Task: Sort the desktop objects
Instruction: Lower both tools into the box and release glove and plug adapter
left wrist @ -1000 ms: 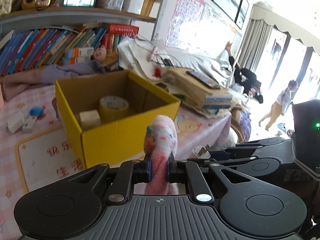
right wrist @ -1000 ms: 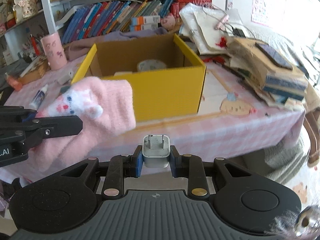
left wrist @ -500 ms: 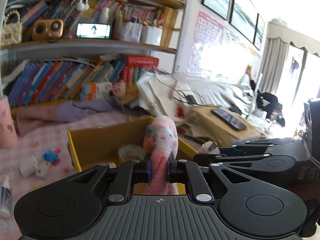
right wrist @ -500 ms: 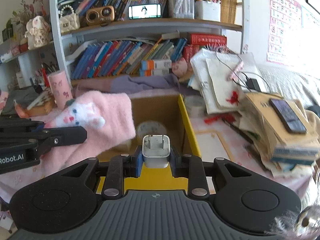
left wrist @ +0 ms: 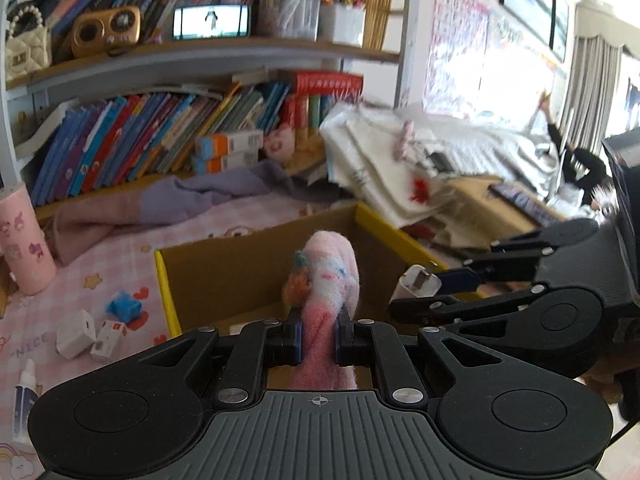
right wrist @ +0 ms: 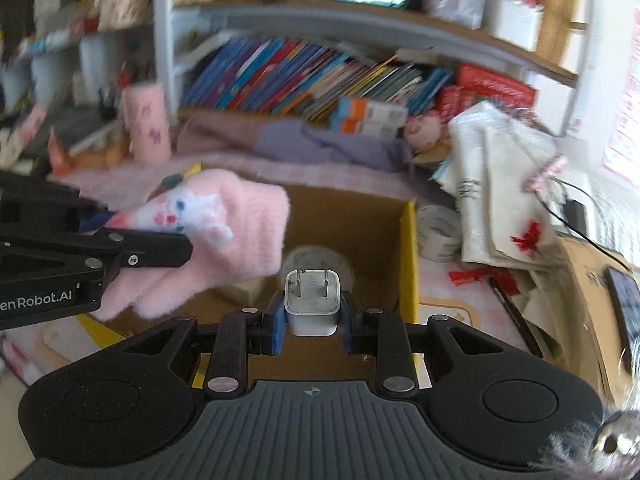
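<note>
left gripper [left wrist: 318, 334] is clamped on the pink glove [left wrist: 328, 280], soft and floppy, pinched mid-body. right gripper [right wrist: 312, 320] squeezes the charger plug [right wrist: 312, 300], hard and slick. i've got both over the yellow box [right wrist: 408, 264].

Left gripper [right wrist: 132, 240] body, white print, cut off at edge: "enRobot.AI". Tablecloth [left wrist: 24, 340], left edge: "NICE". Other print illegible.

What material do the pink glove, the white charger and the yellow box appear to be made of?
Pink glove: soft fuzzy knit, probably fleece-like yarn; its outline is hairy.
White charger: smooth hard plastic with a slight sheen and two metal prongs.
Yellow box: cardboard, with a plain brown inside and a yellow coated edge.
</note>
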Available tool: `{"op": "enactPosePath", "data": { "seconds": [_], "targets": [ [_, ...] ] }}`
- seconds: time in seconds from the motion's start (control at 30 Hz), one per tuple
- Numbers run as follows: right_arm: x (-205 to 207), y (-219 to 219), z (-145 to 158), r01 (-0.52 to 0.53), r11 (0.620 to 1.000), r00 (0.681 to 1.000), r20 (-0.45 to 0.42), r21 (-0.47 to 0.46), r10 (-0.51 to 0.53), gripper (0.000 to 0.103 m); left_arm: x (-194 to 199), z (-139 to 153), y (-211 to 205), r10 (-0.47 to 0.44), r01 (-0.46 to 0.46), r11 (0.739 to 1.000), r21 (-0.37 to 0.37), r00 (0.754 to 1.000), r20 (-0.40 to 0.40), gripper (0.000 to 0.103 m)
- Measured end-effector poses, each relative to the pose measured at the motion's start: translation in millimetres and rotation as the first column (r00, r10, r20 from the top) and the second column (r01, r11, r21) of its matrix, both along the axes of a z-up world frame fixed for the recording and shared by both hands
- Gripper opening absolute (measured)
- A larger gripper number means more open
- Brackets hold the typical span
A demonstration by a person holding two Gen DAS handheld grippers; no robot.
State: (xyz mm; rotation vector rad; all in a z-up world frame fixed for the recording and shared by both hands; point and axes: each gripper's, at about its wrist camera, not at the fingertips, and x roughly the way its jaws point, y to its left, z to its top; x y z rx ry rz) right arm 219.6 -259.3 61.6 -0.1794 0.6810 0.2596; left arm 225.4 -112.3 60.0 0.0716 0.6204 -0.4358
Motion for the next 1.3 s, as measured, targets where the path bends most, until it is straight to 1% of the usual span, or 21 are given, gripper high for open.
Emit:
{"op": "enactPosePath", "data": {
  "seconds": [0.17,0.3,0.4,0.5,0.63,0.7,0.77,0.8,0.83,0.9,1.0,1.07,1.17,1.23,1.3],
  "targets": [
    [28.9,12.6,-19.6,-0.12,0.991,0.988,-0.104,-0.066,0.113,0.024,20.0,-16.1,-2.7,0.012,-0.01,1.0,0.024,0.995,-0.095,0.013],
    [47.1,21.0,-38.5,-0.207,0.972,0.964,-0.191,-0.114,0.183,0.024,29.8,-31.1,-11.5,0.008,0.006,0.996,0.093,0.988,-0.152,0.014],
    [57.9,20.7,-46.4,-0.228,0.969,0.949,-0.247,-0.1,0.198,0.024,30.7,-42.7,-17.8,0.001,0.024,0.992,0.127,0.981,-0.194,0.016],
    [60.8,20.8,-51.7,-0.239,0.964,0.942,-0.267,-0.113,0.203,0.024,31.7,-45.4,-12.9,0.028,-0.009,0.996,0.085,0.975,-0.218,0.017],
    [65.9,16.3,-55.6,-0.214,0.975,0.935,-0.302,-0.06,0.187,0.024,29.9,-46.1,-11.0,0.042,-0.026,0.997,0.078,0.976,-0.213,0.019],
    [64.3,16.9,-54.9,-0.218,0.974,0.936,-0.295,-0.063,0.19,0.024,29.6,-45.4,-11.6,0.054,-0.037,0.995,0.089,0.978,-0.2,0.021],
    [64.0,17.4,-53.8,-0.219,0.974,0.939,-0.286,-0.06,0.193,0.025,27.7,-43.9,-12.5,0.062,-0.046,0.994,0.096,0.981,-0.181,0.025],
    [64.0,17.2,-53.1,-0.219,0.974,0.94,-0.28,-0.059,0.194,0.029,26.7,-42.6,-12.5,0.07,-0.054,0.994,0.099,0.983,-0.169,0.027],
    [64.1,17.1,-52.6,-0.214,0.975,0.943,-0.273,-0.056,0.191,0.03,25.4,-41.5,-12.0,0.077,-0.061,0.993,0.1,0.984,-0.158,0.032],
    [60.5,15.4,-50.4,-0.207,0.977,0.951,-0.246,-0.048,0.189,0.03,21.3,-37.9,-8.9,0.084,-0.073,0.993,0.089,0.988,-0.133,0.038],
    [52.0,11.3,-44.2,-0.181,0.983,0.964,-0.201,-0.021,0.173,0.03,14.9,-30.1,-3.3,0.108,-0.101,0.992,0.075,0.99,-0.096,0.051],
    [46.1,7.3,-38.9,-0.16,0.987,0.972,-0.175,0.008,0.159,0.031,9.4,-23.9,0.1,0.099,-0.094,0.994,0.062,0.993,-0.07,0.052],
    [35.3,2.4,-28.6,-0.125,0.992,0.984,-0.122,0.035,0.129,0.032,0.3,-14.9,3.0,0.105,-0.103,0.992,0.066,0.994,-0.031,0.054],
    [28.3,-0.8,-22.2,-0.103,0.993,0.99,-0.091,0.057,0.108,0.032,-6.1,-9.0,5.6,0.113,-0.112,0.992,0.061,0.994,-0.006,0.059],
    [21.1,-3.4,-16.0,-0.084,0.993,0.994,-0.061,0.077,0.089,0.032,-13.8,-3.0,8.4,0.13,-0.131,0.99,0.05,0.991,0.019,0.06]
  ]
}}
